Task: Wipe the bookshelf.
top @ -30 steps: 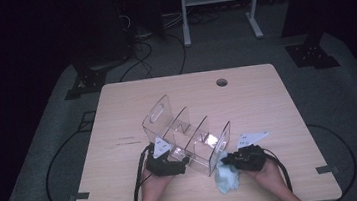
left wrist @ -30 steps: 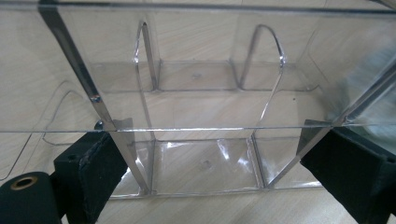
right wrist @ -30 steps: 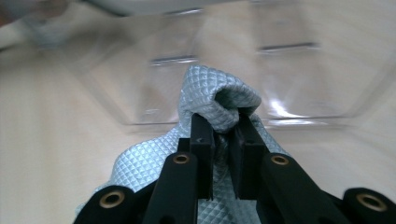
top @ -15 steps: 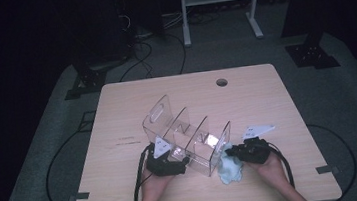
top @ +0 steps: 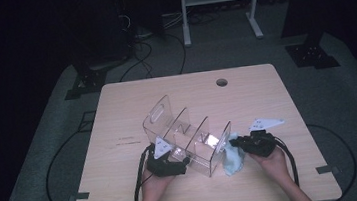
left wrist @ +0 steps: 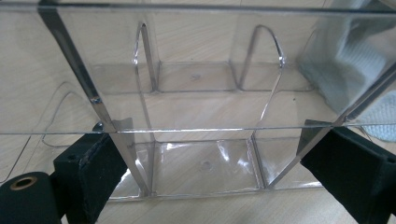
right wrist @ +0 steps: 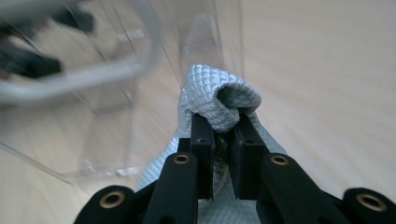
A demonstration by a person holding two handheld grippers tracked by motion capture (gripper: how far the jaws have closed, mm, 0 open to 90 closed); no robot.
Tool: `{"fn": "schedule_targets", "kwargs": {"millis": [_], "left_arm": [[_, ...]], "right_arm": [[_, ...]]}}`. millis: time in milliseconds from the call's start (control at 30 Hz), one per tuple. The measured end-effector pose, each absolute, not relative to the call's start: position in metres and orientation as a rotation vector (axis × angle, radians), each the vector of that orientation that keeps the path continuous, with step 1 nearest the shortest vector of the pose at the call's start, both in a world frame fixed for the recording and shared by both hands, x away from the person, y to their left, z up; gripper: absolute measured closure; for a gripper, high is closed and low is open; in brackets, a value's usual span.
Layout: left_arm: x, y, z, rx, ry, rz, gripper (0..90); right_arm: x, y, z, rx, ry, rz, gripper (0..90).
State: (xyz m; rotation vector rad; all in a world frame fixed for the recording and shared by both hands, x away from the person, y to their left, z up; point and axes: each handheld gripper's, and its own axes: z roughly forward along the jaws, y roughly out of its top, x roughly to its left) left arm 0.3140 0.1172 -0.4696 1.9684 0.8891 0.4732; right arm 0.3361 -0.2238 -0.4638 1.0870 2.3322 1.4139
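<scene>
A pale wooden table fills the middle of the high view, with dark floor and cables around it. At lower centre of that frame stands a clear acrylic organizer, its dividers splitting it into 3 or so open compartments; it sits slantwise across the table, one end toward the upper left, the other toward the lower right. The left tool, at lower left of centre, has its 2 black jaws set wide, either side of the organizer's near edge; in the left gripper view the jaws stand at the bottom corners with the clear wall between them, but whether the pads actually press on it cannot be told. At lower right of centre, the right tool holds a light blue cloth against the organizer's right end. In the right gripper view the jaws are drawn narrow, pinching a bunched fold of the quilted cloth, the rest hanging below.

The cloth looks soft, light and floppy: it should be taken by a gathered fold, as here, and will drape and trail where it is pushed. The organizer appears rigid, light and smooth, likely to slide or tip under a wiping push and to scratch or crack if squeezed hard, so it is best steadied by a wall edge low down.
</scene>
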Motion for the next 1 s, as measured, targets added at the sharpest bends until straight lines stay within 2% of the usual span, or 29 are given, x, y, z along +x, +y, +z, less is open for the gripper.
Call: {"fn": "schedule_targets", "kwargs": {"millis": [67, 167, 400, 667, 867, 1000], "left_arm": [[0.314, 0.117, -0.47, 1.97, 0.89, 0.473, 8.1], [0.314, 0.117, -0.47, 1.969, 0.891, 0.475, 8.1], [0.314, 0.117, -0.469, 1.968, 0.893, 0.481, 8.0], [0.314, 0.117, -0.469, 1.967, 0.892, 0.481, 8.0], [0.314, 0.116, -0.469, 1.967, 0.891, 0.484, 8.0], [0.314, 0.117, -0.469, 1.97, 0.891, 0.479, 8.0]], "right_arm": [[0.328, -0.221, -0.439, 0.999, 2.263, 1.448, 80.7], [0.329, -0.222, -0.433, 0.992, 2.227, 1.474, 80.7], [0.341, -0.223, -0.474, 1.122, 2.327, 1.4, 80.7], [0.332, -0.224, -0.435, 0.984, 2.223, 1.496, 80.5], [0.34, -0.224, -0.478, 1.08, 2.338, 1.409, 80.3], [0.34, -0.224, -0.464, 1.05, 2.3, 1.421, 80.5]]}}
